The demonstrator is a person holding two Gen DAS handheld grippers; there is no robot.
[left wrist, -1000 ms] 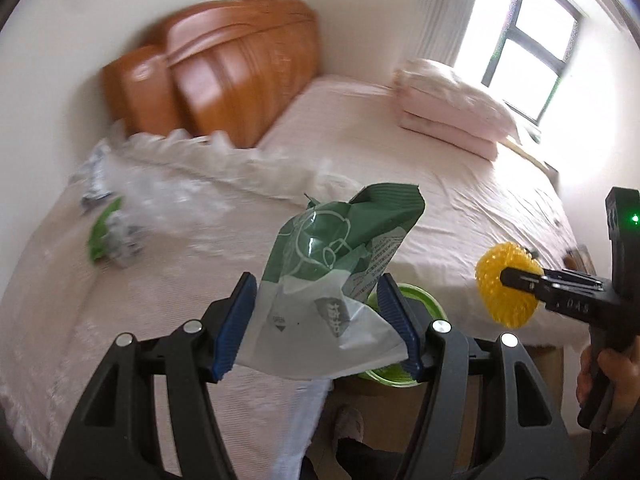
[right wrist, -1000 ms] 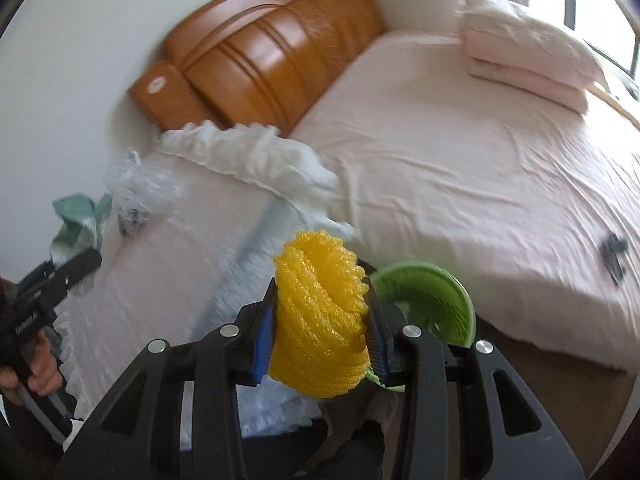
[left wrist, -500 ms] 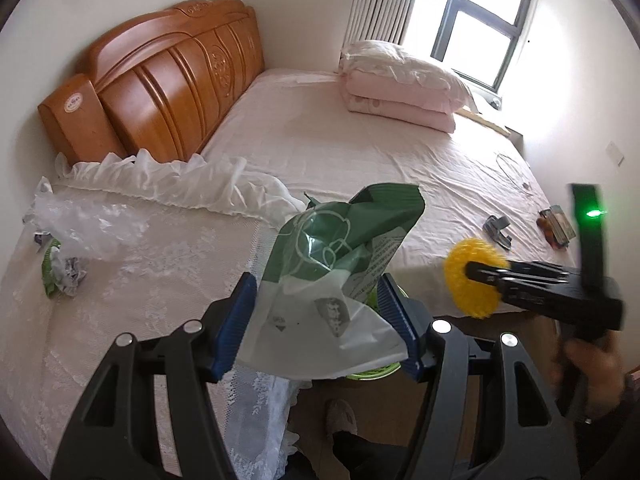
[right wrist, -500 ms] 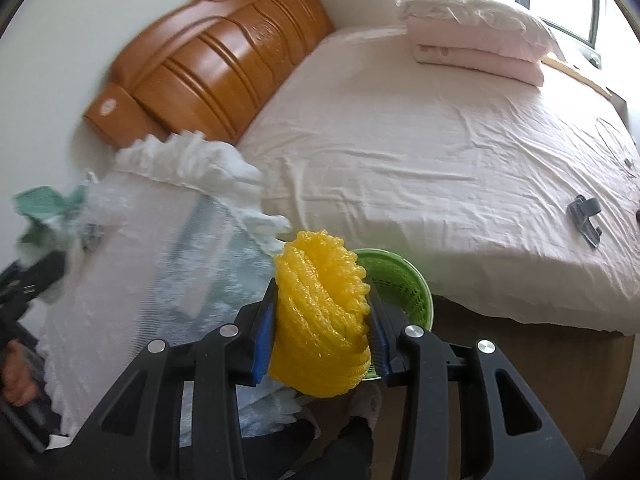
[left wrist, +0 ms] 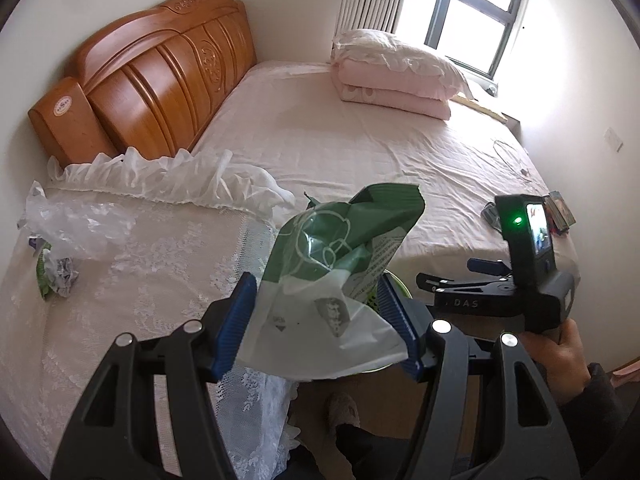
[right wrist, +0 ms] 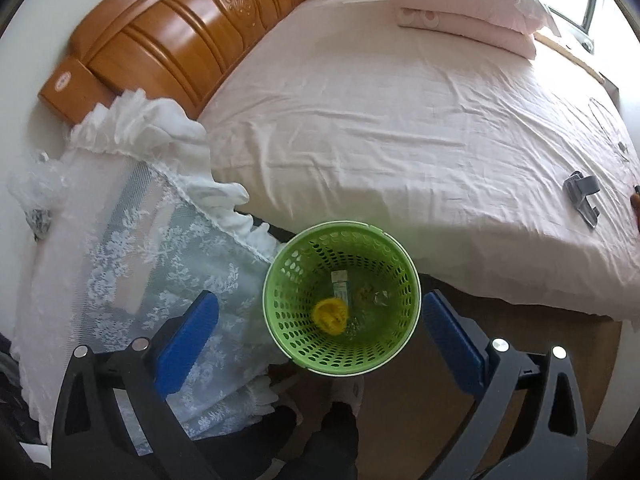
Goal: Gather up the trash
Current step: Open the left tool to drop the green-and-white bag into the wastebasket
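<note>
Two grippers tipped down over a green bin at the bedside

The right gripper (right wrist: 318,334) points steeply down, its jaws opening wide with nothing between them; only its view looks into the green basket (right wrist: 288,280), where the yellow foam net (right wrist: 329,315) lies. The left gripper (left wrist: 318,322) slants down, clamped on a green-and-white wrapper (left wrist: 334,280); only its view shows crumpled trash (left wrist: 56,270) on the lace-covered table (left wrist: 152,280).

- My left wrist camera looks obliquely down across the bed (left wrist: 360,136) (headboard upper left).
- My right camera hangs steeply, close above the green basket (right wrist: 280,280); both share the bed.
</note>
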